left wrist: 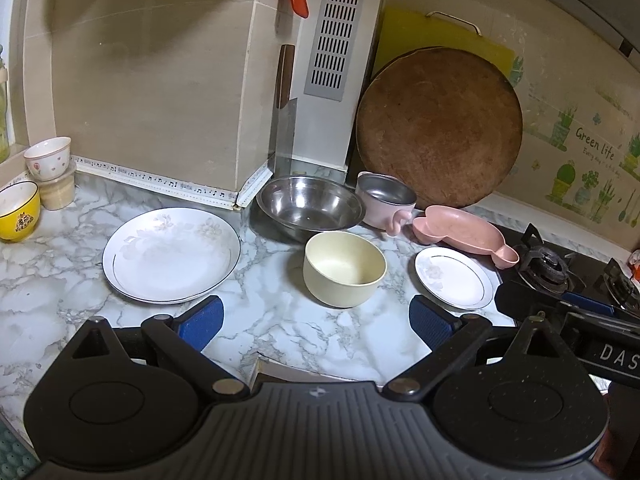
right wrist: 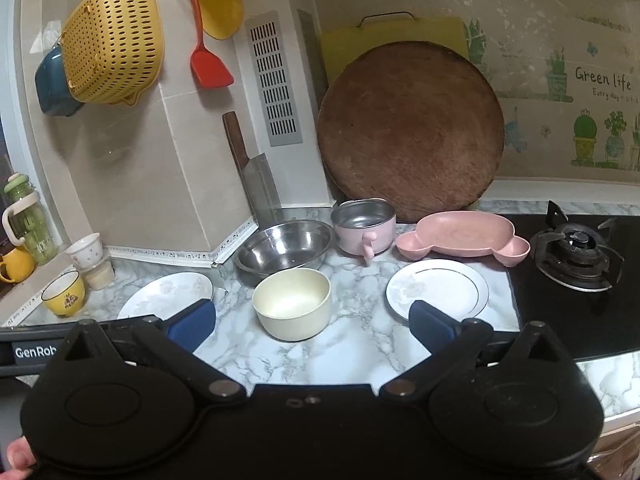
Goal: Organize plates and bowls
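Both grippers above the marble bench (left wrist: 280, 320), fingers spread, holding nothing.

Left gripper (left wrist: 316, 320) and right gripper (right wrist: 312, 320) face the cream bowl (left wrist: 344, 274). Large plate (left wrist: 172, 254) lies left of it, small plate (left wrist: 454, 282) right; steel bowl (left wrist: 310, 206), pink pot (left wrist: 386, 204) and pink dish (left wrist: 464, 236) behind.

left gripper (left wrist: 316, 320), right gripper (right wrist: 312, 322) — jaws wide, empty

I saw a marble-patterned counter (right wrist: 304, 356) meeting beige tiled walls (right wrist: 132, 160), a slatted metal vent (right wrist: 274, 80), and a black gas stove (right wrist: 576, 248) at right.
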{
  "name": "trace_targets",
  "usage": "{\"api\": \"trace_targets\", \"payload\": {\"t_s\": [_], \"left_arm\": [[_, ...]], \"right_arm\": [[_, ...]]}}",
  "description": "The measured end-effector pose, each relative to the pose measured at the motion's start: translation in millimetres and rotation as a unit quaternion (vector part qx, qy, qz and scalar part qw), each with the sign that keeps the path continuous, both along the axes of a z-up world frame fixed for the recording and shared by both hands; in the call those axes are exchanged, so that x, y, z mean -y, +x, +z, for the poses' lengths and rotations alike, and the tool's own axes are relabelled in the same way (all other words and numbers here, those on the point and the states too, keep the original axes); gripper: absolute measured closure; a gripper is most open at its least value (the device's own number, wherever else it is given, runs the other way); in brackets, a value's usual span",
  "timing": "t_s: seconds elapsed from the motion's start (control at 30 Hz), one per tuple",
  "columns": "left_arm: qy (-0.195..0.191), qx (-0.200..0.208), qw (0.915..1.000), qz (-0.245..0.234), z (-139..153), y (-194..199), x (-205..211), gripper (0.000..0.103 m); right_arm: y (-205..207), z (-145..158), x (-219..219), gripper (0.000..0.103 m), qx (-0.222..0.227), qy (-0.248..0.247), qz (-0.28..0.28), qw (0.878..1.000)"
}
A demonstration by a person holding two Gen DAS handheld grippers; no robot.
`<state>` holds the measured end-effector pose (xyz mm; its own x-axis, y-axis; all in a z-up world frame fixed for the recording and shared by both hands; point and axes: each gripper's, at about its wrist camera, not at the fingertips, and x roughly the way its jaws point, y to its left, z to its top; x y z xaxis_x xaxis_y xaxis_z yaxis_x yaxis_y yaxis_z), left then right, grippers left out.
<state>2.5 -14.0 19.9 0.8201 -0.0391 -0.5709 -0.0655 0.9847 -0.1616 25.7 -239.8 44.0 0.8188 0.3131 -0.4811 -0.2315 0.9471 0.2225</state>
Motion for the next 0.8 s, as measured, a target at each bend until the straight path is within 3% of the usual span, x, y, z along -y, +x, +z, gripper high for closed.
{"api": "trace_targets", "payload": {"t_s": [0.3, 0.8], "left_arm": [[0.000, 0.004, 1.0000, 0.005, -0.5, 3.0, -0.7, 0.003], [0.015, 0.018, 0.9997, -0.002, 2.7, 2.4, -0.7, 0.003]], "right_arm": [[8.7, 0.7, 0.3, 0.000, -0.028, 0.003, -0.008, 1.000], [6.3, 2.9, -6.5, 0.002, -0.023, -0.016, 0.008, 1.000]]}}
